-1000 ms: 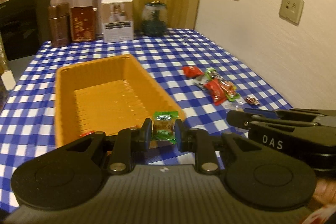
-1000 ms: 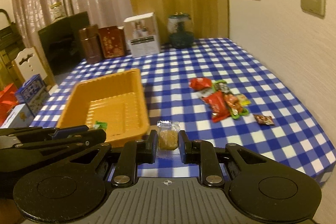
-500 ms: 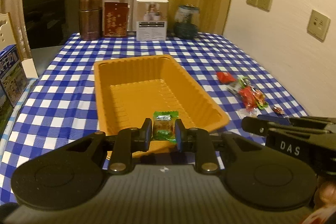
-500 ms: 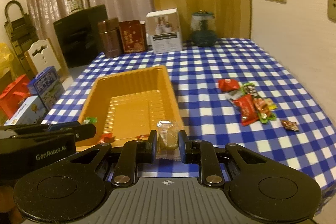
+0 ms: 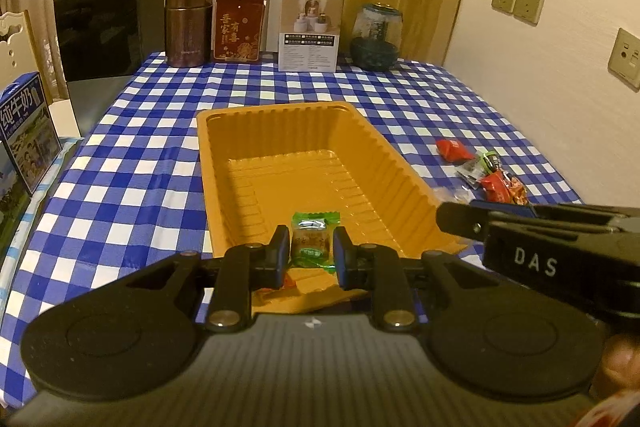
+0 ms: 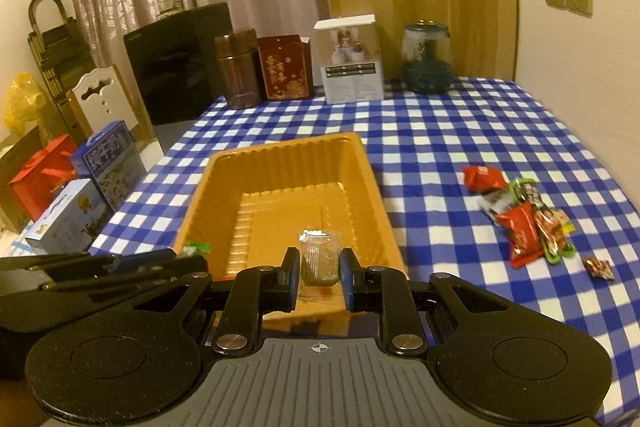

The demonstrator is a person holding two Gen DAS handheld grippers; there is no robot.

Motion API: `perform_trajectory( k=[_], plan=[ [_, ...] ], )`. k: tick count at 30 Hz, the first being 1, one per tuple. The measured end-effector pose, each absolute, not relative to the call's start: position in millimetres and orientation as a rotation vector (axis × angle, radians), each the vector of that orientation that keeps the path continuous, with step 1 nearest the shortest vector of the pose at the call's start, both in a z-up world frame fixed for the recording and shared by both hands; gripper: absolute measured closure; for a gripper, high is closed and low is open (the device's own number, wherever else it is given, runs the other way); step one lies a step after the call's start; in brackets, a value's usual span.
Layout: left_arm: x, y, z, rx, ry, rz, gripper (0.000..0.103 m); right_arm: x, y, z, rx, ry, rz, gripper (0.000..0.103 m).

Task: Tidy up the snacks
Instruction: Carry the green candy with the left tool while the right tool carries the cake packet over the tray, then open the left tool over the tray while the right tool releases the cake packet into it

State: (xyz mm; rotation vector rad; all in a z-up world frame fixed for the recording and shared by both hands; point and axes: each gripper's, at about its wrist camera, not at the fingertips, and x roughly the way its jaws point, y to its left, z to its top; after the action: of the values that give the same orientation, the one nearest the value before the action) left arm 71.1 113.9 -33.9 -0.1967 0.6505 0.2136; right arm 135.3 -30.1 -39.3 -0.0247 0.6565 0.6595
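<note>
My left gripper point(image 5: 311, 247) is shut on a green-wrapped snack point(image 5: 313, 239), held over the near end of the orange tray point(image 5: 280, 115). My right gripper point(image 6: 320, 267) is shut on a clear-wrapped snack point(image 6: 319, 259), also over the near end of the orange tray point(image 6: 280, 151). A pile of loose snacks, red and green wrappers point(image 6: 524, 223), lies on the checked cloth right of the tray; it also shows in the left wrist view point(image 5: 488, 175). A small red wrapper point(image 5: 288, 281) lies in the tray's near end, mostly hidden by my left fingers.
At the table's far edge stand a brown canister point(image 5: 188, 23), a red box point(image 5: 238, 27), a white box point(image 5: 310, 27) and a glass jar point(image 5: 376, 35). Milk cartons point(image 6: 108, 167) and a red bag point(image 6: 36, 179) sit left of the table. A wall is on the right.
Both grippers have moved left and back from the table's right side to over the tray's near end, each still holding its snack.
</note>
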Motion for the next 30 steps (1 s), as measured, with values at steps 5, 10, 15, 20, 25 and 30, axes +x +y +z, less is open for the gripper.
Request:
perform_trajectory(
  k=[5, 10, 15, 20, 25, 30],
  plan=[
    [80.5, 120.7, -36.6, -0.201, 0.658, 0.216, 0.082, 146.2, -16.3, -38.5, -0.030, 0.657, 0.680, 0.081],
    [93.8, 129.3, -41.6, -0.205, 0.669, 0.217, 0.082, 159.7, -4.0, -40.3, -0.042, 0.656, 0.692, 0.081],
    [111.6, 141.7, -50.7, -0.214, 0.688, 0.223, 0.082, 180.7, 6.0, -46.2, -0.049, 0.676, 0.697, 0.081],
    [126.5, 153.4, -58.6, -0.212, 0.702, 0.235, 0.082, 200.6, 14.3, -54.3, -0.040, 0.705, 0.699, 0.081],
    [138.2, 157.7, -62.1, -0.199, 0.705, 0.228, 0.082, 212.0, 19.0, -62.2, -0.032, 0.723, 0.696, 0.081],
    [145.9, 161.7, -64.7, -0.200, 0.706, 0.220, 0.082, 219.4, 22.0, -68.1, -0.024, 0.738, 0.694, 0.081]
  ],
)
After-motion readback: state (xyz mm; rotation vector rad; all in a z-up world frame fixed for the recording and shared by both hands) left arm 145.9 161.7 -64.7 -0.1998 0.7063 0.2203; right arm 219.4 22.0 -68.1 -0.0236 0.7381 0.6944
